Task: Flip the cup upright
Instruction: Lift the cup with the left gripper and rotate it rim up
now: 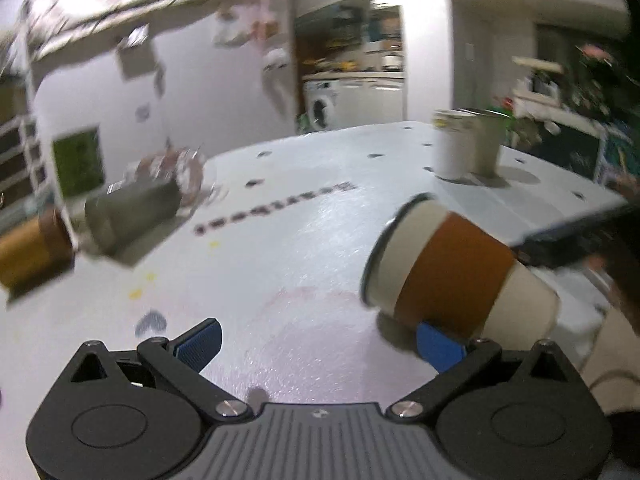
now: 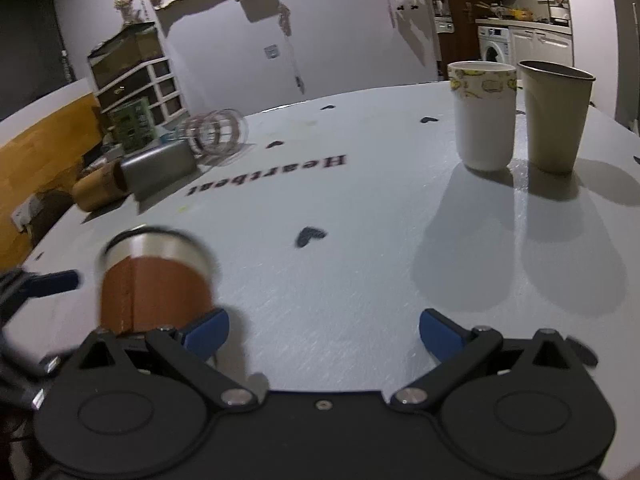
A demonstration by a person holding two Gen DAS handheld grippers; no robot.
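Observation:
A steel cup with a brown sleeve lies on its side on the white table, its mouth toward the far left. It sits just past my left gripper's right fingertip. My left gripper is open and empty. In the right wrist view the same cup lies just past the left fingertip of my right gripper, which is open and empty. The other gripper's blue finger shows at the left edge.
A white paper cup and a steel tumbler stand upright at the far right. A clear glass, a grey cup and a wooden cup lie on their sides at the far left edge.

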